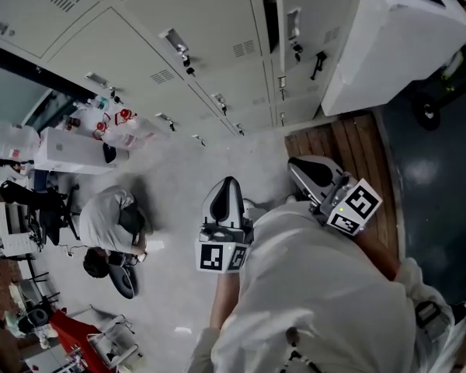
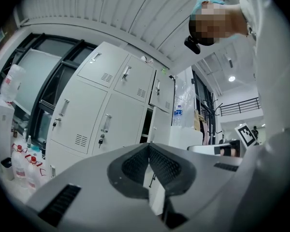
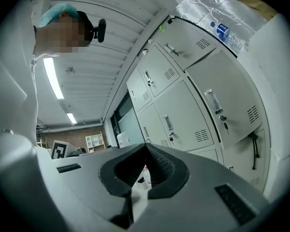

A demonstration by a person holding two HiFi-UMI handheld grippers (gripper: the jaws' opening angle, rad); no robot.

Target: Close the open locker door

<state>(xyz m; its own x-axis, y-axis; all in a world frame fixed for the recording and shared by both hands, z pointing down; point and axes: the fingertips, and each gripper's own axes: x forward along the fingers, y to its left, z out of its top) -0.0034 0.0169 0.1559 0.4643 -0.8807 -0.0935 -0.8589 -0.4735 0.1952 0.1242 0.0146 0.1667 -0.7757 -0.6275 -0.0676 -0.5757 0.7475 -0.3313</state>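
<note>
A bank of pale grey lockers [image 1: 179, 45] fills the wall ahead. One door [image 1: 304, 22] stands ajar beside a dark gap [image 1: 269, 10]; the left gripper view shows the same ajar door [image 2: 160, 129] and gap [image 2: 146, 125]. My left gripper [image 1: 230, 183] is held close to my body, well short of the lockers, shut with nothing between its jaws [image 2: 149, 146]. My right gripper [image 1: 297, 163] is also near my body, pointing toward the lockers, shut and empty [image 3: 146, 148]. Neither touches a door.
A tall white cabinet [image 1: 396, 37] stands right of the ajar door, with a water bottle [image 3: 222, 31] on top. A person crouches on the floor [image 1: 113, 224] at the left. Bottles sit on a white table [image 1: 70, 150]. Wooden flooring [image 1: 349, 142] lies under the cabinet's edge.
</note>
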